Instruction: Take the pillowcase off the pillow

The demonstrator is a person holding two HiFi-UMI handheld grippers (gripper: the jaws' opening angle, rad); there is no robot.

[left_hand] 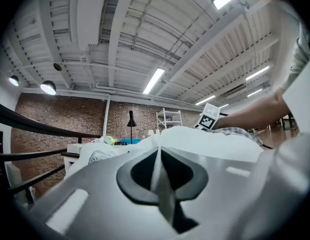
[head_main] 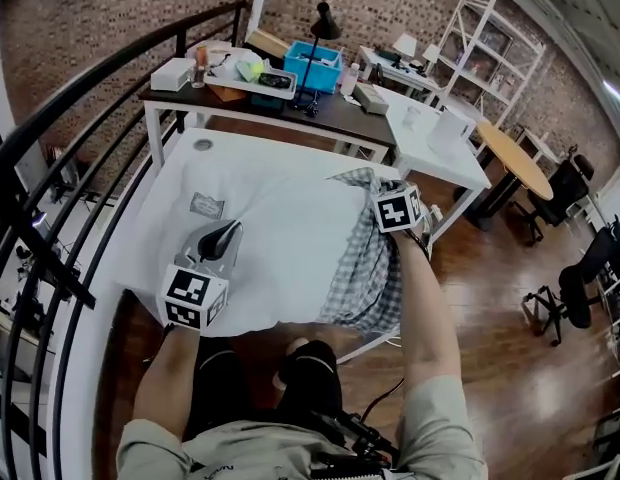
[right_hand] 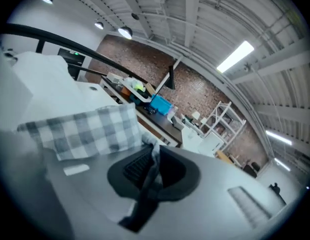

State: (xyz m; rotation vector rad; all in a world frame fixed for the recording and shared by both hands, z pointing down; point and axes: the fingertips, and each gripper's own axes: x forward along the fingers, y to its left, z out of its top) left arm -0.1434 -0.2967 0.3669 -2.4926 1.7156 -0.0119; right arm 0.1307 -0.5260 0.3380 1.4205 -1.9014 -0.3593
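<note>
Since the checked pillowcase [head_main: 368,268] is bunched at the right end of the white pillow [head_main: 280,233] on the table [head_main: 240,150], its cloth is pinched tight in the right gripper [right_hand: 154,156] – presumably for pulling off; the left gripper [left_hand: 157,159] is clamped on the pillow's bare white edge (an anchor, probably).

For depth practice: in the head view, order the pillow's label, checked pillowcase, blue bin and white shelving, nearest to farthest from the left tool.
1. Pillow's label, just beyond the left tool.
2. Checked pillowcase, right.
3. Blue bin, back desk.
4. White shelving, far right.
</note>
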